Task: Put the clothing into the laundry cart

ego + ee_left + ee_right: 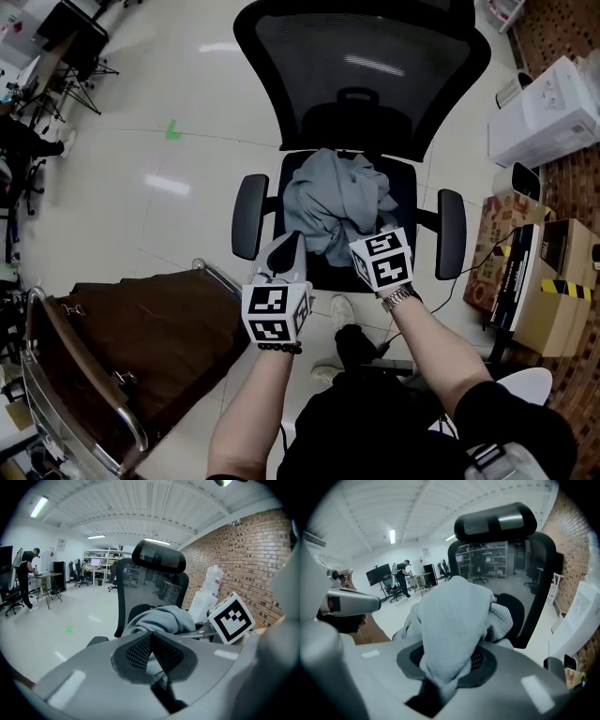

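A grey garment (337, 202) lies bunched over the seat of a black mesh office chair (361, 56). My left gripper (286, 248) is at the garment's near left edge. In the left gripper view its jaws (151, 637) are closed with a fold of grey cloth (159, 618) pinched between them. My right gripper (364, 242) holds the near right edge, and grey cloth (454, 620) drapes thickly over its shut jaws (450, 663). The laundry cart (84, 375), with a metal frame and brown liner, stands at the lower left, beside my left arm.
Cardboard boxes (544, 281) and a white appliance (548, 108) stand to the chair's right. The chair's armrests (248, 216) flank the seat. A person (26, 573) works at a desk far off on the left. My own shoes (342, 314) are just below the seat.
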Available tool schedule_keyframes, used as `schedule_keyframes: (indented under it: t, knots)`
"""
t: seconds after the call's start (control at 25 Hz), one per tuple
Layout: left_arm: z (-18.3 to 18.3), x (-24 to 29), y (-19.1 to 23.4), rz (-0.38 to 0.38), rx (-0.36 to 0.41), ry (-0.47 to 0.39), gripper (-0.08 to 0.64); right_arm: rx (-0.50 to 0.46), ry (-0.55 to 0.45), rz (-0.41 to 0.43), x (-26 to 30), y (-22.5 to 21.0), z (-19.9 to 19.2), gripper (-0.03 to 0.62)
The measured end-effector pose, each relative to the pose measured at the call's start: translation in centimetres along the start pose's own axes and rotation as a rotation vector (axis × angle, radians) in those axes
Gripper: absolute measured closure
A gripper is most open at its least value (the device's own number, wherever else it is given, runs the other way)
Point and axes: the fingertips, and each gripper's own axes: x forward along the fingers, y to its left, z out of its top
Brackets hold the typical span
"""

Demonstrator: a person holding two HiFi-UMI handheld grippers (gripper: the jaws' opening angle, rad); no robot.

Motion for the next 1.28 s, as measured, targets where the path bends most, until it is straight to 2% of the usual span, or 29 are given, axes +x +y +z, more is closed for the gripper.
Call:
schedule_keyframes:
  t: [0.16,0.24,0.56,0.92,1.28]
  knots:
    - [3.8,-4.9,-0.6,0.023,0.029,-0.063,0.558,-0.034,-0.086,0.008,-4.9,3.3,5.3,0.482]
    - [4.6,-7.9,-0.9,0.028,0.034,-0.084,0.558,-0.051,-0.117,0.008,-7.6,5.4,6.8,0.482]
    - [3.1,-18.4,-6.4,0.094,0.062,-0.217,0.557,-0.166,-0.282,0.043,-19.2,10.8,7.3,0.482]
    - [7.2,-33.2,-8.3,0.188,0.072,-0.324,0.558,-0.270,-0.422,0.160,-31.2,23.2,12.1,0.482]
    - [9.6,-49.2,-9.4,0.316,0.060,-0.449,0.558,-0.374,-0.515,0.314,-40.8,36.0,13.4,0.482]
